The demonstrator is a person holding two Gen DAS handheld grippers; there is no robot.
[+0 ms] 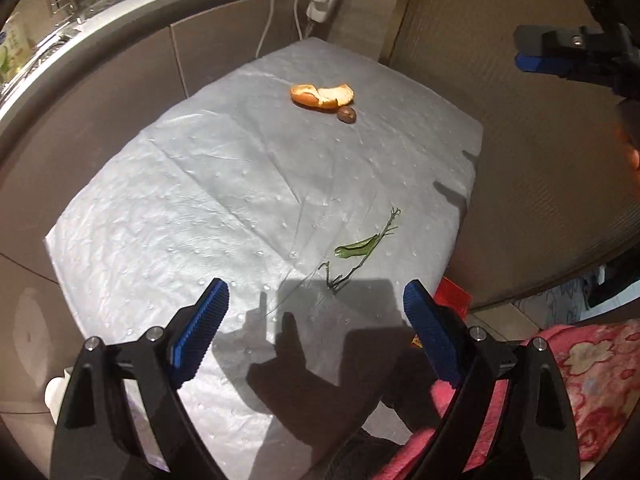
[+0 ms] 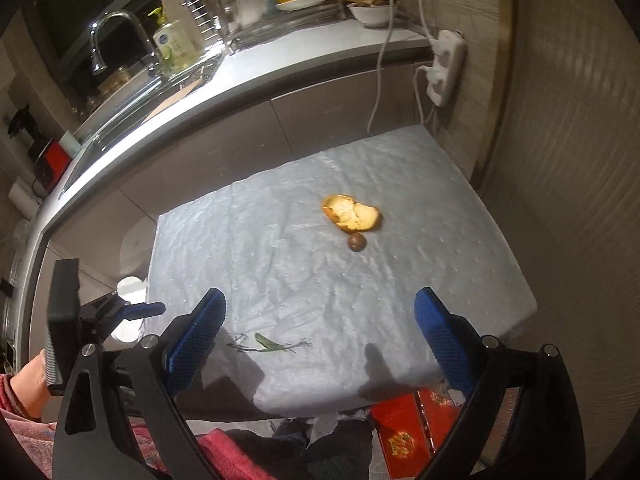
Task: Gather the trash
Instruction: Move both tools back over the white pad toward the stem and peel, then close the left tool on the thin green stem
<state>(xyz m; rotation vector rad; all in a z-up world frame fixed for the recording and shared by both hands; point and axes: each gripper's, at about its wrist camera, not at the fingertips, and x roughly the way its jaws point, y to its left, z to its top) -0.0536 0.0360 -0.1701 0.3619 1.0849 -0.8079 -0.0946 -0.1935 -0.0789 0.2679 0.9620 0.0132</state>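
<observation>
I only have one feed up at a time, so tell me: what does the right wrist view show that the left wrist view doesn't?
Only the right wrist view: the faucet, the soap bottle, the bowl on the counter, and the left hand-held gripper at its left edge.

Only the left wrist view: the right hand-held gripper at upper right, seen side-on.

Both: the gray table cover, the orange peel, the brown nut beside it, the green stem scrap, the power strip. Each view's own hand-held gripper is open and empty.
</observation>
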